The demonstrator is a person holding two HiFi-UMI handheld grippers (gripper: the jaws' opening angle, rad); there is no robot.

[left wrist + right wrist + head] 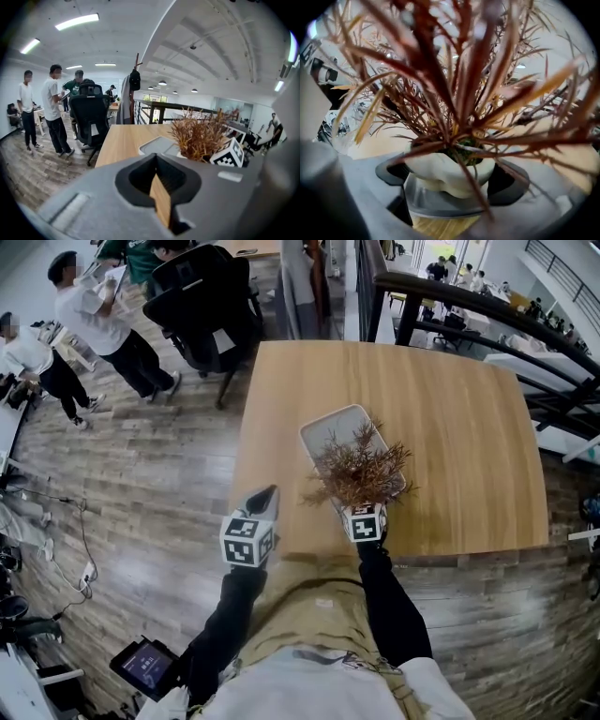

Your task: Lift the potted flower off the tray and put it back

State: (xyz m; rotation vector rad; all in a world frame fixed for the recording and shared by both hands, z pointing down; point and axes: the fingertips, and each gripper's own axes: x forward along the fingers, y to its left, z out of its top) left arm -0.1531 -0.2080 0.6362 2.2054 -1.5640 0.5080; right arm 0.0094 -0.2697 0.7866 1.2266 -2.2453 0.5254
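The right gripper (363, 510) pinches between its grey fingers (389, 172) the white ceramic pot (447, 176) of the potted flower (359, 470), a spray of dry red-brown spikes. The pot is over the near end of the grey rectangular tray (330, 432) on the light wooden desk (450, 427). The left gripper (265, 495), well to the left of those fingers at the desk's near edge, has its own fingers pressed together with nothing between them.

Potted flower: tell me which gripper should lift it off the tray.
Right gripper: its jaws clasp the potted flower at its pot, over the tray; the left gripper sits shut, empty, off to the side.
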